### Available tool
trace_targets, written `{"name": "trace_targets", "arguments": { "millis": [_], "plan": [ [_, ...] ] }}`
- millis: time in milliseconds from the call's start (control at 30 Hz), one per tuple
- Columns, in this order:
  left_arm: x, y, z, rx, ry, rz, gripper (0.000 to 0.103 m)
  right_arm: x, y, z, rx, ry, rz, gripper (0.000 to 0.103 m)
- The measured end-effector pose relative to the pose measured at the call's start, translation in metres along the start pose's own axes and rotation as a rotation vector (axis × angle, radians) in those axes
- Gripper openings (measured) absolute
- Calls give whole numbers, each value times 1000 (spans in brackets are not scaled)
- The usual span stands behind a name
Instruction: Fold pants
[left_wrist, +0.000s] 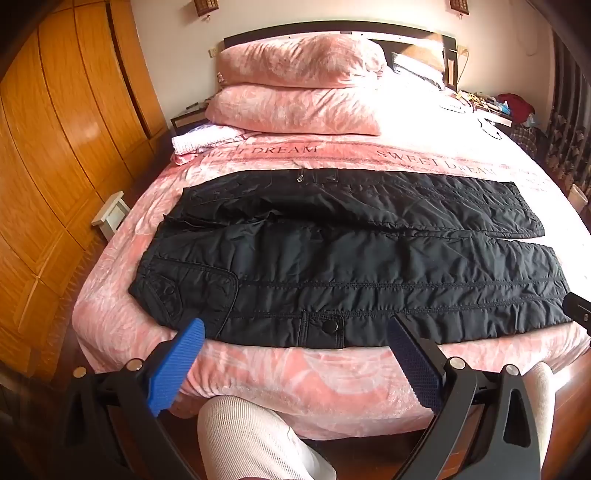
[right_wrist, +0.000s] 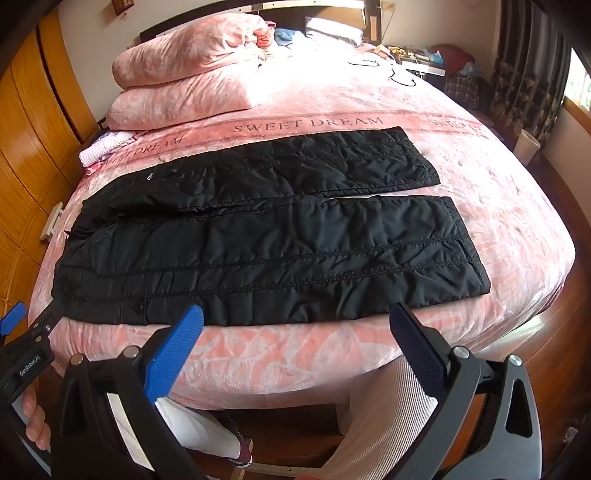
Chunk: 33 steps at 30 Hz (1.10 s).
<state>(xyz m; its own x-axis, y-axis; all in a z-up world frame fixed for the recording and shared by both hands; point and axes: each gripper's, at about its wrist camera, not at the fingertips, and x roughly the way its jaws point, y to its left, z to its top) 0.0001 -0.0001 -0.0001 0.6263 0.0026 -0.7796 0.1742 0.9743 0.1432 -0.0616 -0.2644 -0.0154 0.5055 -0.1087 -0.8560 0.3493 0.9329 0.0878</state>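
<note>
Left hand-held gripper: blue-padded fingers spread wide apart, holding nothing, poised at the near edge of the pants, over the waist-and-pocket end.

Right hand-held gripper: fingers likewise spread apart and empty, poised at the near edge of the pants, over the lower part of the near leg.

Pants: black, quilted, padded. Laid flat and at full length across the bed, waist toward the wardrobe side, hems toward the window side. Both legs lie side by side, parted by a narrow strip of bedspread near the hems. Snap button on the near edge, zipper pull on the far edge; flapped pocket at the near waist corner.

Pillows: two, pink, stacked well beyond the pants at the headboard end.

Small folded cloth: white and pink, beyond the waist end of the pants, beside the pillows.

Person's legs: in pale trousers, on the near side of the bed from the pants.

Progress, as judged: spreading out appears complete; no fold is visible. Neither gripper touches the cloth as far as the views show. All folding remains: probably one leg laid over the other, then the length doubled up from hems to waist. Task stands at the very start.
</note>
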Motion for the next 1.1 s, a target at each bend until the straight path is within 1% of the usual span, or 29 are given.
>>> {"name": "trace_targets", "arguments": {
  "millis": [500,1100],
  "plan": [
    [-2,3,2,-6,-11,-9,100,-3,5,1,0,-11,-4,101],
    [-4,3,4,-5,-14,-3,100,-3,-2,2,4,-12,0,101]
  ]
}}
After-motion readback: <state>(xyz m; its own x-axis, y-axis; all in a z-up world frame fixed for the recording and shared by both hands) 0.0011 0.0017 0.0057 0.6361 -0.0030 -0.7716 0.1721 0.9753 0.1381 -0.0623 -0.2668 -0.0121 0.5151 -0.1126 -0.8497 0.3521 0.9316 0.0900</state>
